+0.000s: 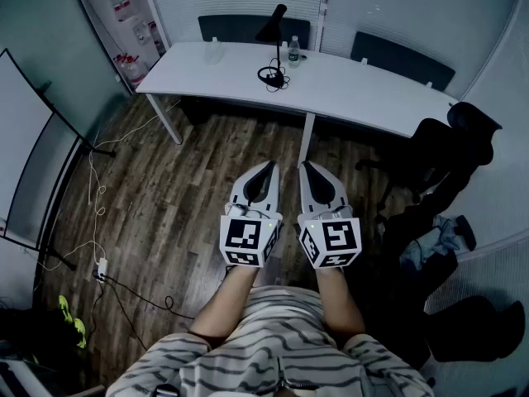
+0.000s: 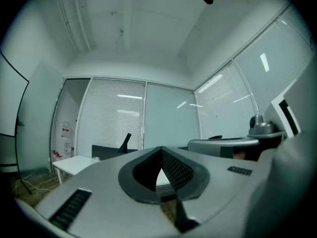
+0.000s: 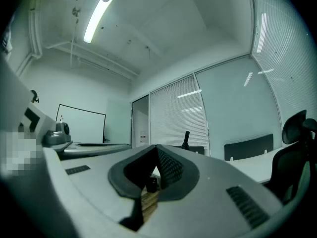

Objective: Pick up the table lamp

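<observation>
The black table lamp (image 1: 274, 46) stands on the white table (image 1: 364, 98) at the far side of the room, its round base ringed by a coiled cord. In the left gripper view the lamp (image 2: 126, 141) shows small, and in the right gripper view only the top of the lamp (image 3: 186, 138) shows. My left gripper (image 1: 269, 166) and right gripper (image 1: 304, 165) are held side by side over the wooden floor, well short of the table. Both are shut with nothing between the jaws, as the left gripper (image 2: 161, 150) and right gripper (image 3: 157, 148) also show in their own views.
A small bottle (image 1: 293, 52) stands right of the lamp and a clear cup (image 1: 214, 51) to its left. Two dark chairs (image 1: 248, 28) sit behind the table. A black office chair (image 1: 463, 143) with clothes is at the right. A whiteboard stand (image 1: 25, 147) and floor cables (image 1: 99, 265) lie left.
</observation>
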Motion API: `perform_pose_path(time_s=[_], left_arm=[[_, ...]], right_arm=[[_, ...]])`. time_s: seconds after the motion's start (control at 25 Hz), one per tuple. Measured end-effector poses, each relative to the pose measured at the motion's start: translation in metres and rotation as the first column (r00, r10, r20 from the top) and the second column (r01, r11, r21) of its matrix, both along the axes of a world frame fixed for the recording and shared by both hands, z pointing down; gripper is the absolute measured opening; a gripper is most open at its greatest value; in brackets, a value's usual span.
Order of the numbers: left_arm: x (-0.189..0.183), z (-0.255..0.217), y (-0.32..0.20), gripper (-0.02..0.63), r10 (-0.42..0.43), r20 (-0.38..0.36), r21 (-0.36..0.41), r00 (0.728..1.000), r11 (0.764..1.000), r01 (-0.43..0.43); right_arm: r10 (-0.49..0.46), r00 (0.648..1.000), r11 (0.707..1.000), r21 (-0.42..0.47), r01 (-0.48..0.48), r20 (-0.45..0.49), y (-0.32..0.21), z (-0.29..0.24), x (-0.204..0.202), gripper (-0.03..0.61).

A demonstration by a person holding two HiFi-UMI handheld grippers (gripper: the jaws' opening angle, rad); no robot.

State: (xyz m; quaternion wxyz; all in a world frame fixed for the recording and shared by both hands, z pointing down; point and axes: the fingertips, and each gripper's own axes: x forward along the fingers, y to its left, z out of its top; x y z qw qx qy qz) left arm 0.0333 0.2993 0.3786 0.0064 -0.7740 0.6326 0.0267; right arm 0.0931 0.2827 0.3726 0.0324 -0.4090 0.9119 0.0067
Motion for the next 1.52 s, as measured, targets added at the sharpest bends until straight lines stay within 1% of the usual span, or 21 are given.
perform_pose_path(time_s=[0.16, 0.36, 0.48, 0.68, 0.76, 0.88, 1.0, 1.12, 1.28, 1.4, 1.52], left_arm=[[-0.008, 0.001, 0.000, 0.008, -0.008, -0.002, -0.004, 1.000, 1.000, 0.008], [-0.002, 0.004, -0.003, 0.008, -0.017, 0.000, -0.015, 1.000, 1.000, 0.017], [0.001, 0.004, -0.005, 0.008, -0.024, 0.006, -0.018, 1.000, 1.000, 0.024], [0.018, 0.012, -0.005, 0.008, -0.046, -0.001, -0.025, 0.999, 0.999, 0.046], [0.027, 0.011, -0.003, 0.008, -0.059, -0.003, -0.014, 0.998, 0.998, 0.059], [0.044, 0.013, 0.004, 0.008, -0.086, -0.012, 0.008, 0.996, 0.996, 0.086], [0.056, 0.025, 0.011, 0.008, -0.118, -0.004, 0.001, 0.993, 0.993, 0.118], [0.060, 0.033, 0.001, 0.008, -0.122, 0.003, -0.015, 0.992, 0.992, 0.122], [0.063, 0.037, -0.014, 0.008, -0.117, -0.007, -0.026, 0.993, 0.993, 0.117], [0.064, 0.047, -0.029, 0.008, -0.116, -0.011, -0.043, 0.993, 0.992, 0.116], [0.060, 0.049, -0.050, 0.008, -0.108, -0.013, -0.043, 0.994, 0.993, 0.108]], right_arm=[[0.000, 1.000, 1.000, -0.004, 0.000, 0.003, 0.001, -0.003, -0.004, 0.012], [-0.015, 1.000, 1.000, -0.012, 0.015, 0.018, -0.003, -0.002, 0.002, 0.012], [-0.028, 0.999, 0.999, -0.027, 0.029, 0.043, -0.006, -0.001, 0.006, 0.012], [-0.051, 0.998, 0.997, -0.048, 0.054, 0.046, -0.007, 0.010, 0.022, 0.012], [-0.057, 0.997, 0.997, -0.049, 0.059, 0.051, -0.007, 0.009, 0.032, 0.012], [-0.068, 0.996, 0.996, -0.048, 0.071, 0.055, -0.005, 0.012, 0.051, 0.012], [-0.083, 0.995, 0.995, -0.048, 0.086, 0.057, -0.003, 0.022, 0.064, 0.012], [-0.097, 0.993, 0.994, -0.044, 0.100, 0.061, -0.012, 0.027, 0.067, 0.012], [-0.082, 0.994, 0.996, -0.039, 0.086, 0.078, -0.025, 0.024, 0.074, 0.012], [-0.079, 0.994, 0.996, -0.046, 0.082, 0.069, -0.039, 0.031, 0.074, 0.012], [-0.069, 0.996, 0.996, -0.053, 0.072, 0.065, -0.061, 0.035, 0.070, 0.012]])
